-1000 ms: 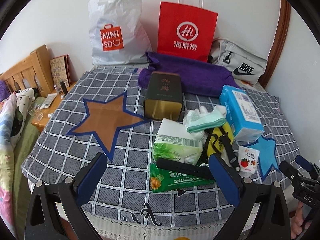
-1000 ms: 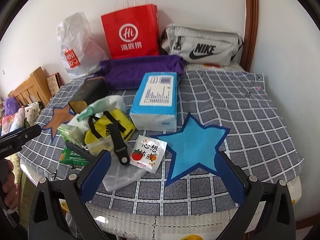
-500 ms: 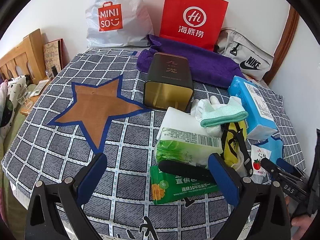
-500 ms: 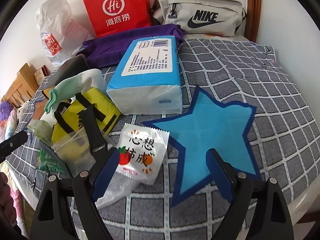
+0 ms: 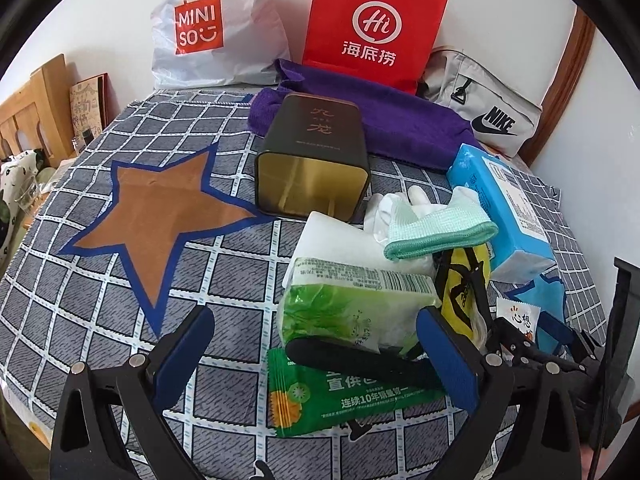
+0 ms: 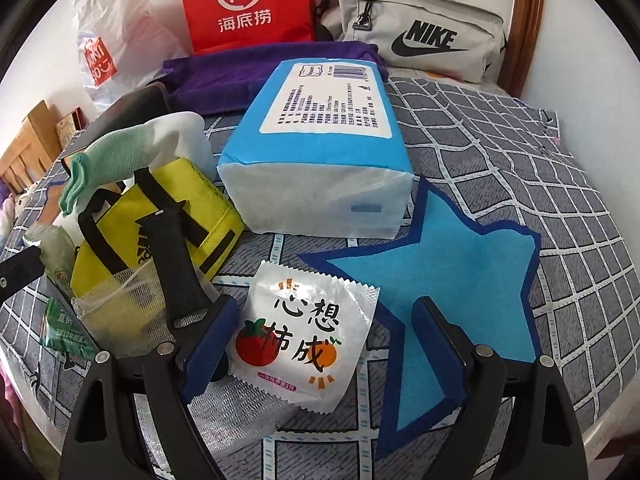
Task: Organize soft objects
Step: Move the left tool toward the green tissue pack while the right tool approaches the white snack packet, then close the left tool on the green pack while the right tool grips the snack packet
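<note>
A pile of soft goods lies on the checked cloth. My right gripper point(image 6: 320, 344) is open, its jaws either side of a white sachet with tomato print point(image 6: 304, 340), close above it. Behind the sachet are a blue tissue pack point(image 6: 320, 148), a yellow bag point(image 6: 160, 224) and a green-cuffed glove point(image 6: 120, 152). My left gripper point(image 5: 316, 352) is open and empty, low over a green wipes pack point(image 5: 352, 308) and a flat green packet point(image 5: 340, 396). The right gripper shows at the left wrist view's right edge point(image 5: 532, 344).
A blue star patch point(image 6: 440, 280) lies right of the sachet; a brown star patch point(image 5: 156, 208) lies left of the pile. A dark tin point(image 5: 316, 160), purple towel point(image 5: 400, 124), red bag point(image 5: 372, 24), Miniso bag point(image 5: 208, 28) and Nike pouch point(image 6: 420, 36) stand behind.
Both grippers have moved forward and lower toward the pile. The right one has closed in on the sachet, which now lies between its open jaws. Nothing has been taken hold of.
</note>
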`<state>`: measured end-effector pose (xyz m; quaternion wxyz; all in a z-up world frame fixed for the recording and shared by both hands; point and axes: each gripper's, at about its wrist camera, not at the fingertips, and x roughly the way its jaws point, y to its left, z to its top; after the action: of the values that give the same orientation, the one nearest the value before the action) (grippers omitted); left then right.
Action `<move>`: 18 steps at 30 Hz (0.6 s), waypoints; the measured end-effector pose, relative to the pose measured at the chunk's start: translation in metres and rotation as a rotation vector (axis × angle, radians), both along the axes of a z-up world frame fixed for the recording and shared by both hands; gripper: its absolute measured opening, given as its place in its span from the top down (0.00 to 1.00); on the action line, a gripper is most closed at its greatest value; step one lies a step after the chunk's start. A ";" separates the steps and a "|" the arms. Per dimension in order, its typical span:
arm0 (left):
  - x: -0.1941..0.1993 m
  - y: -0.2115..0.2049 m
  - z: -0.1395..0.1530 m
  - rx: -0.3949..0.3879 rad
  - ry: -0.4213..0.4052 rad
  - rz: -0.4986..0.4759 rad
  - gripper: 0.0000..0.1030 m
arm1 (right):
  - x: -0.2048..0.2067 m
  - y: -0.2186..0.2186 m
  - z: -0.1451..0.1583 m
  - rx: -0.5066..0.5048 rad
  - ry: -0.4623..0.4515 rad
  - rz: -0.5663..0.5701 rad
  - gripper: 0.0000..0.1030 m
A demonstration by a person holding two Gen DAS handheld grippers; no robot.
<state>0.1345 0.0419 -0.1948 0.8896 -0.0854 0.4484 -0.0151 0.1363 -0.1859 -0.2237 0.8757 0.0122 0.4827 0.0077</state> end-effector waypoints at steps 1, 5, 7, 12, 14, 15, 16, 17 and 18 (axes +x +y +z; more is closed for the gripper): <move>0.001 0.000 -0.001 -0.001 0.003 0.002 0.02 | 0.000 -0.001 0.000 -0.001 -0.005 0.003 0.15; 0.002 -0.002 -0.004 0.018 -0.007 0.006 0.08 | -0.005 0.001 0.002 -0.015 -0.032 0.039 0.32; 0.002 -0.002 -0.003 -0.011 -0.009 -0.006 0.20 | -0.007 -0.003 0.005 -0.019 -0.027 0.051 0.41; -0.001 0.000 0.001 -0.041 -0.006 -0.034 0.45 | -0.007 -0.027 0.007 0.012 -0.008 0.017 0.43; -0.002 0.000 0.002 -0.031 -0.007 -0.036 0.48 | -0.008 -0.034 0.008 0.032 -0.007 0.005 0.45; -0.003 0.000 0.001 -0.031 -0.006 -0.039 0.50 | -0.008 -0.036 0.008 0.040 -0.008 0.004 0.46; -0.003 0.000 0.001 -0.033 -0.007 -0.040 0.53 | -0.009 -0.039 0.008 0.053 -0.007 0.004 0.49; -0.003 0.001 0.001 -0.033 -0.006 -0.041 0.56 | -0.009 -0.040 0.008 0.061 -0.005 0.003 0.52; -0.003 0.001 0.002 -0.034 -0.006 -0.042 0.58 | -0.010 -0.041 0.009 0.069 -0.007 0.003 0.53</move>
<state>0.1312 0.0427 -0.1928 0.8890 -0.0909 0.4469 -0.0414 0.1264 -0.2265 -0.2152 0.8764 0.0417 0.4791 0.0257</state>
